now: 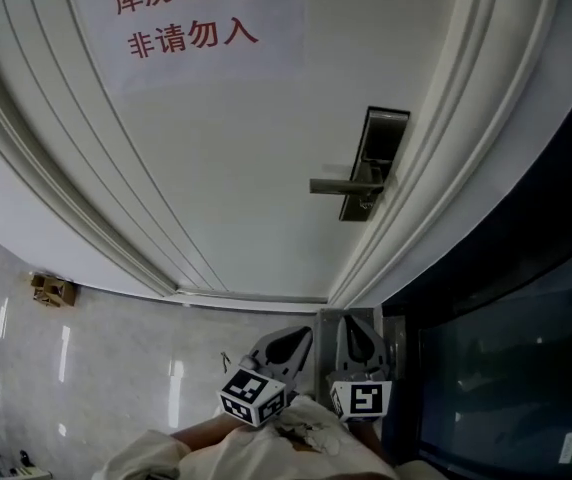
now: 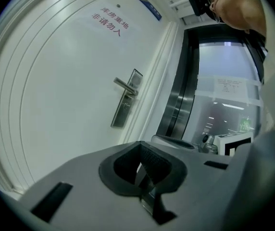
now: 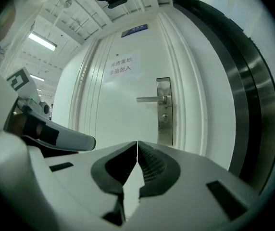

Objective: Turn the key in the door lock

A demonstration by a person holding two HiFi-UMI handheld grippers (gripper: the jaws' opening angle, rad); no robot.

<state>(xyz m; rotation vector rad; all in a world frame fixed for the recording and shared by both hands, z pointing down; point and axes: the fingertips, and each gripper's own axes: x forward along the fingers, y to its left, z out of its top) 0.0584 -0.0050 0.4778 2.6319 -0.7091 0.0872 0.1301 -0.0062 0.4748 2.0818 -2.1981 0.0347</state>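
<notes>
Pale tiled floor (image 1: 116, 358) shows only in head view; white door (image 3: 123, 95) and lever handle (image 3: 152, 99) stand well beyond the closed, empty fingers of left gripper (image 2: 140, 148) and right gripper (image 3: 137, 143).

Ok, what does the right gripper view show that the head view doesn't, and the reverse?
Only the right gripper view: the right gripper with jaws shut together on nothing, a blue sign above the white panelled door, and a round cylinder under the lever handle. Only the head view: the pale tiled floor with a small brown object on it. Both: the door, its silver metal lock plate, and the paper notice with red characters.
</notes>
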